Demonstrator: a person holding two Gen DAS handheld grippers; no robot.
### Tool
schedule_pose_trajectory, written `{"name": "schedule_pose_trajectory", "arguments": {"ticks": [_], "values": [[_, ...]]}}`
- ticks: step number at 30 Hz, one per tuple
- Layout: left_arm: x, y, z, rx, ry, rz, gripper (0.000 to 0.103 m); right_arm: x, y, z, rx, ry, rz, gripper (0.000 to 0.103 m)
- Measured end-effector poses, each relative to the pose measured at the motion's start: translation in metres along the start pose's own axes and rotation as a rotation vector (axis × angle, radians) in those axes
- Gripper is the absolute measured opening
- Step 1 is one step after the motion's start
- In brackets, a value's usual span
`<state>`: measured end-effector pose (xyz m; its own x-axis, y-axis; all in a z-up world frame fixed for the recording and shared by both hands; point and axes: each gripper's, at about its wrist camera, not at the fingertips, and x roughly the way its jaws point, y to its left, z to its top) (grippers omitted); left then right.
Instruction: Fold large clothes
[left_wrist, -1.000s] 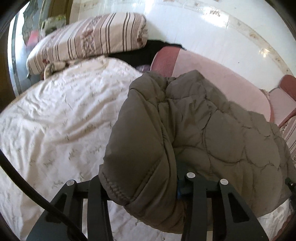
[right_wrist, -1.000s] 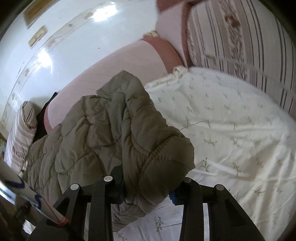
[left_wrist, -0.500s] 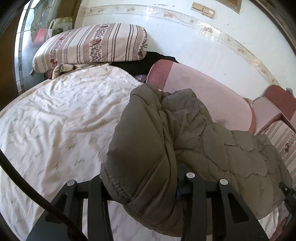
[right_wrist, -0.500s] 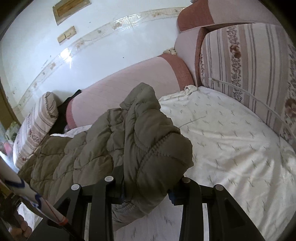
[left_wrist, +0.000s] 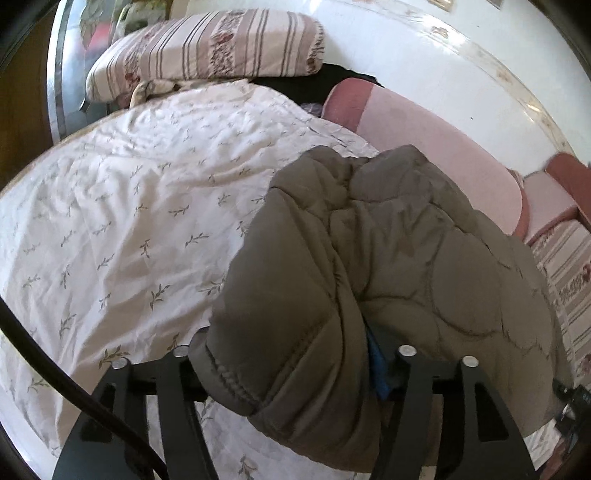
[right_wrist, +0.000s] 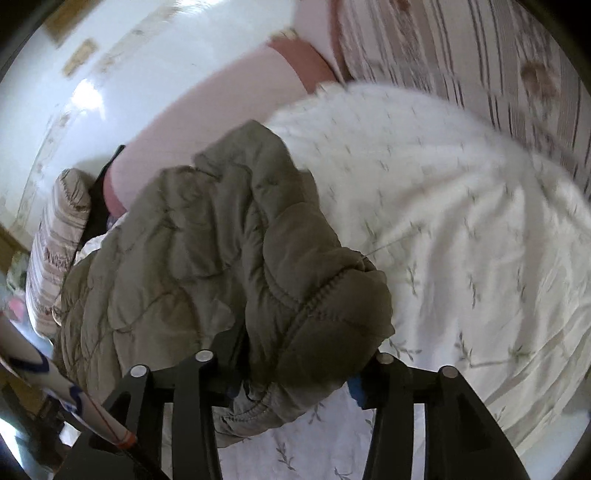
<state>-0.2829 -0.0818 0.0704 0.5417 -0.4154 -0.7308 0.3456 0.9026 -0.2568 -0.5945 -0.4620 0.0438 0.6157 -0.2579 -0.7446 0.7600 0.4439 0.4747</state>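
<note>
An olive-grey quilted puffer jacket is held up over the bed. My left gripper is shut on one bunched corner of its hem. My right gripper is shut on another bunched corner of the jacket. The rest of the jacket hangs between the two grippers and droops toward the bed. The fingertips of both grippers are buried in the padded fabric.
A white bedsheet with a leaf print covers the bed under the jacket, and shows in the right wrist view. A striped pillow lies at the far left. A pink headboard cushion runs along the white wall. Another striped cushion stands at the right.
Both grippers keep their hold on the jacket. Both views have tilted down toward the bed, so the jacket has come lower and nearer to the sheet. The right view is blurred by motion.
</note>
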Motion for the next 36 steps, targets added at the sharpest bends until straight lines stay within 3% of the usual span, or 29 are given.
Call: {"name": "schedule_pose_trajectory", "arguments": {"ticks": [1,4,7,10,12,16,19,24,29,36], "values": [[0.000,0.003,0.002,-0.013,0.003,0.003,0.073,-0.001,-0.007,0.000,0.039,0.012,0.021,0.060],[-0.004,0.019,0.009,-0.087,-0.014,0.014,0.078,-0.013,-0.019,-0.001,0.077,0.006,0.049,0.065],[-0.015,0.039,0.018,-0.165,-0.071,0.035,0.078,-0.032,-0.027,-0.006,0.069,-0.040,0.016,0.070],[-0.029,0.047,0.021,-0.191,-0.168,0.118,0.078,-0.055,-0.034,-0.007,0.055,-0.139,-0.062,0.070],[-0.038,0.040,0.021,-0.159,-0.221,0.137,0.078,-0.073,-0.032,-0.007,0.024,-0.234,-0.094,0.069],[-0.050,-0.010,0.012,0.060,-0.317,0.134,0.078,-0.087,-0.003,-0.010,-0.097,-0.329,-0.079,0.062],[-0.054,-0.049,-0.004,0.209,-0.357,0.097,0.078,-0.083,0.029,-0.022,-0.218,-0.347,-0.072,0.062],[-0.044,-0.095,-0.029,0.365,-0.346,0.056,0.082,-0.065,0.072,-0.036,-0.355,-0.342,-0.077,0.062],[-0.019,-0.114,-0.038,0.444,-0.279,0.071,0.082,-0.042,0.093,-0.039,-0.398,-0.310,-0.065,0.062],[0.004,-0.110,-0.028,0.425,-0.225,0.086,0.084,-0.005,0.099,-0.031,-0.361,-0.224,-0.066,0.062]]}}
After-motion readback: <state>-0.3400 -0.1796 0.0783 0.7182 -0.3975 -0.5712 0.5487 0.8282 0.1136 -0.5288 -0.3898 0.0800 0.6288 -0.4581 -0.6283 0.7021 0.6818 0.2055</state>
